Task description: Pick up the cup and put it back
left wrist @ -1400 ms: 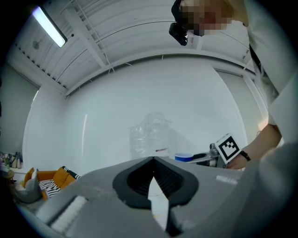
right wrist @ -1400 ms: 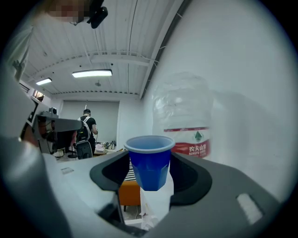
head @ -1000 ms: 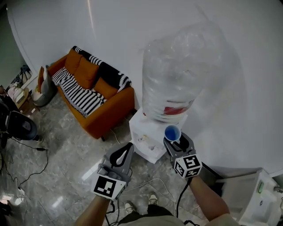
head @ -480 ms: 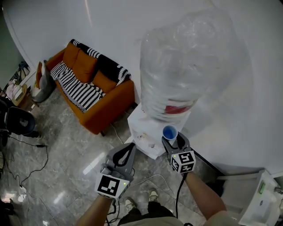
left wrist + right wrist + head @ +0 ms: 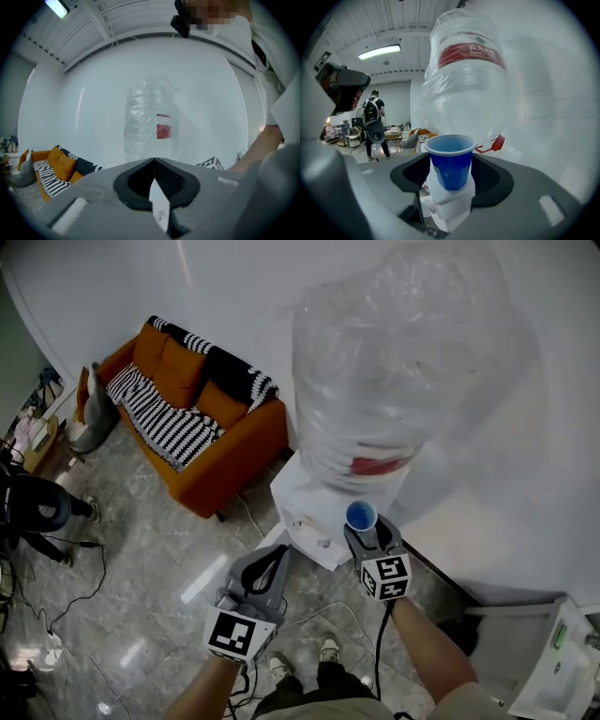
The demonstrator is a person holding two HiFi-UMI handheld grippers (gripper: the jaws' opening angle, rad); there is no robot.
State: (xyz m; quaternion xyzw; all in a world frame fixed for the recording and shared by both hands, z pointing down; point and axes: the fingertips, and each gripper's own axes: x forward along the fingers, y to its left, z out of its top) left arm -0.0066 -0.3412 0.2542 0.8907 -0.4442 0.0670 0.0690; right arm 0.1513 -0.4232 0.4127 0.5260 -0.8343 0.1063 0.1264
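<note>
A blue cup [image 5: 362, 516] stands upright between the jaws of my right gripper [image 5: 367, 531], which is shut on it. In the right gripper view the cup [image 5: 451, 164] is empty and sits just in front of the big plastic-wrapped water bottle [image 5: 466, 79]. That bottle [image 5: 403, 381] stands upside down on a white dispenser [image 5: 305, 507], and the cup hangs close to the dispenser's front corner. My left gripper [image 5: 274, 557] floats lower left of the dispenser, shut, with nothing in it; its jaws [image 5: 153, 163] point toward the bottle [image 5: 147, 117].
An orange sofa [image 5: 202, 442] with a striped throw stands left of the dispenser against the white wall. Cables trail over the marble floor [image 5: 141, 596]. A dark chair [image 5: 37, 507] is at the far left, a white appliance [image 5: 553, 667] at the bottom right. A person [image 5: 372, 124] stands far back.
Both grippers have sunk a little in front of the dispenser, the right one still holding the cup upright. The bottle now looms larger and higher above the cup.
</note>
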